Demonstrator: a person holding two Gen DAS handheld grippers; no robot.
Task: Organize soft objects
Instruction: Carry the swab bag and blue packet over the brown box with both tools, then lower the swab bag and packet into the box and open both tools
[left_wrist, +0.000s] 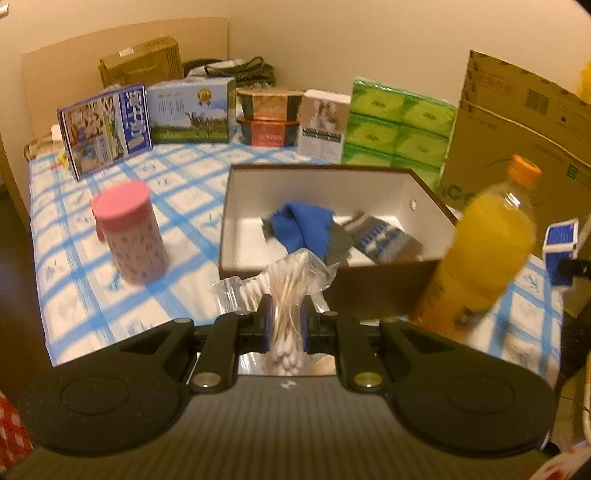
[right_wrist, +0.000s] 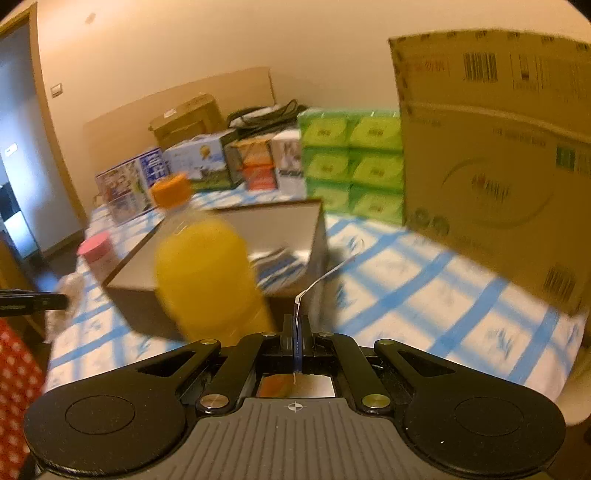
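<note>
Warm, yellowish indoor light fills both views, fairly dim and even, with soft shadows. Fisheye distortion bends the edges and darkens the corners. Motion blur smears the orange juice bottle (right_wrist: 207, 273), the checked tablecloth (right_wrist: 424, 295) and the pink-lidded canister (left_wrist: 129, 232). Cooler, bluish brightness shows through a doorway (right_wrist: 16, 147) at the right wrist view's left edge.

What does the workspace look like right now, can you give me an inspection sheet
Surface: blue checked tablecloth.
Job's things: bag of cotton swabs in left gripper; blue cloth and striped socks inside open box.
Clutter: juice bottle, pink-lidded jar, tissue packs, cartons along the back.
Grippers: left shut on swabs; right gripper shut on thin white strip.
Cables: dark cords at back wall.
Surroundings: cardboard box, wall.
</note>
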